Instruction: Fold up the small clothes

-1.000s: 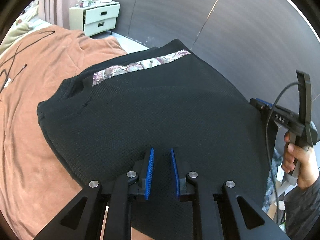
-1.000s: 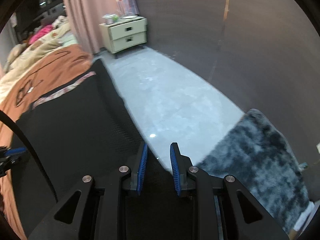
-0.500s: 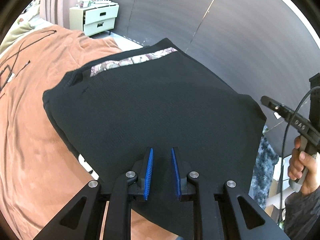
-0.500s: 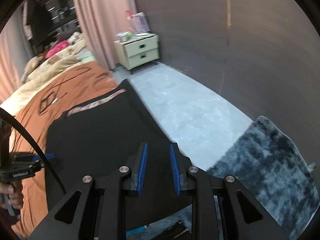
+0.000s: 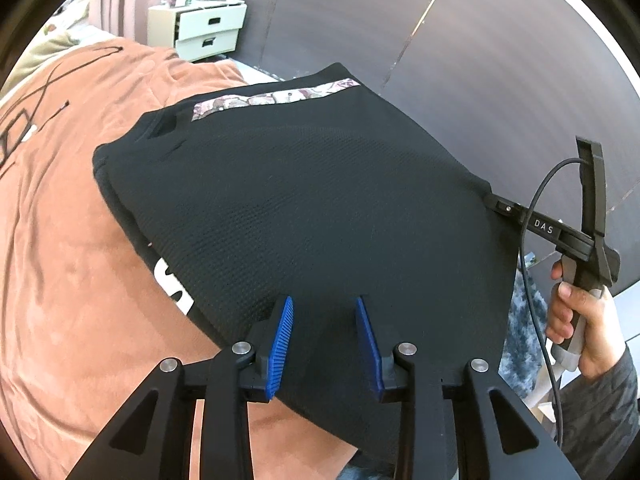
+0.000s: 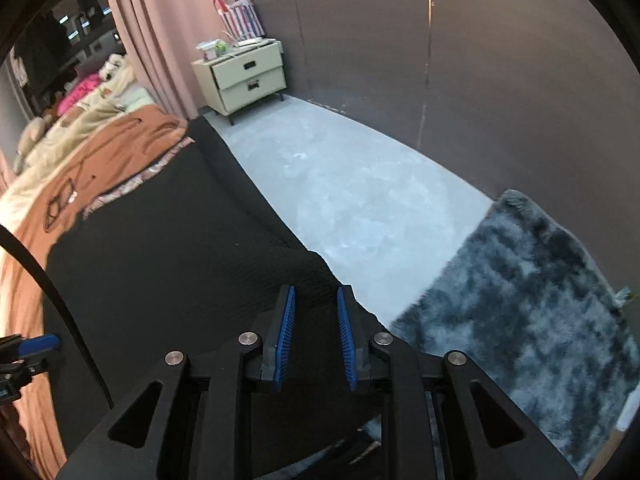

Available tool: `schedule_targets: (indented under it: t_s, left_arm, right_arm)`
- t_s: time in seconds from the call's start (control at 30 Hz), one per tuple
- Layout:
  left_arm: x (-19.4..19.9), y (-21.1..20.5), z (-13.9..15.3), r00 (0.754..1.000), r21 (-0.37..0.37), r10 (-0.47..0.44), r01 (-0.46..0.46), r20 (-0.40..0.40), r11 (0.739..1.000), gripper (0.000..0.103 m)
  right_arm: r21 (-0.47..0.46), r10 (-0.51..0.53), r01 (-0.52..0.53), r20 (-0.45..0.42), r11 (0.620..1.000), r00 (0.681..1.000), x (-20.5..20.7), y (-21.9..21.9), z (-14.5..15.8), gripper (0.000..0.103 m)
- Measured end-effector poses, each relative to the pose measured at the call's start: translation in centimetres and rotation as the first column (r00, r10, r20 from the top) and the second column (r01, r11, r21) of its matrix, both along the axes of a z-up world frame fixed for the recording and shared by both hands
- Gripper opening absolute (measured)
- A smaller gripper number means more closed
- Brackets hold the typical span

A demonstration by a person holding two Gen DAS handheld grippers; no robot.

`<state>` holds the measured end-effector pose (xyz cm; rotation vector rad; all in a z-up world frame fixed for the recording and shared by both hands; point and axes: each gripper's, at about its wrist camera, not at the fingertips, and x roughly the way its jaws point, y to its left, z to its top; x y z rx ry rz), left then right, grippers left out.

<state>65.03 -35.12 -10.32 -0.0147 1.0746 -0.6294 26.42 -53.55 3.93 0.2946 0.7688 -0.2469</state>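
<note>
A black knit garment with a patterned strip along its far edge lies on the brown bedspread, its right side hanging past the bed edge. A white print shows under its folded left edge. My left gripper is over the near hem, blue pads apart, with the cloth below them. My right gripper is over the garment's near right corner, pads apart with nothing between them. It also shows in the left wrist view, at the garment's right corner.
A cream two-drawer nightstand stands by the pink curtain. Grey floor and a shaggy grey rug lie right of the bed. Dark wall panels stand behind. Bedding is piled at the far left.
Both grippers have opened wider than half a second ago. The garment has settled lower onto the bed. The white print at its left edge has come into sight.
</note>
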Motion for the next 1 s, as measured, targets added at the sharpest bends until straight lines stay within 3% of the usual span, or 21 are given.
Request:
schedule_targets:
  t_s: [0.1, 0.37, 0.53, 0.63, 0.7, 1.0]
  left_arm:
    - [-0.7, 0.2, 0.4, 1.0, 0.008, 0.005, -0.005, 0.005, 1.0, 0.043]
    - [-3.3, 2.1, 3.1, 0.998, 0.0, 0.037, -0.037, 0.043, 0.999, 0.057]
    - [-5.6, 3.5, 5.5, 0.994, -0.01, 0.057, -0.056, 0.094, 0.998, 0.085]
    - [-7.2, 4.7, 7.0, 0.991, -0.018, 0.07, -0.068, 0.118, 0.997, 0.095]
    - [-8.2, 5.2, 7.6, 0.989, -0.02, 0.075, -0.073, 0.129, 0.997, 0.098]
    - [-12.4, 8.5, 10.9, 0.977, -0.027, 0.089, -0.086, 0.195, 0.996, 0.103]
  right_arm:
    - [-0.027, -0.042, 0.041, -0.03, 0.999, 0.999, -0.5, 0.4, 0.6, 0.017]
    - [0.024, -0.025, 0.025, -0.011, 0.999, 1.0, -3.4, 2.2, 4.0, 0.02]
    - [0.029, -0.023, 0.023, 0.012, 0.999, 1.0, -7.1, 3.3, 5.9, 0.022]
    - [0.023, -0.018, 0.017, 0.036, 1.0, 0.999, -9.6, 4.4, 6.9, 0.046]
    - [0.006, -0.01, 0.01, 0.059, 1.0, 0.998, -11.6, 5.8, 7.8, 0.069]
    - [-0.06, 0.024, -0.018, 0.097, 0.998, 0.995, -18.3, 9.9, 9.1, 0.085]
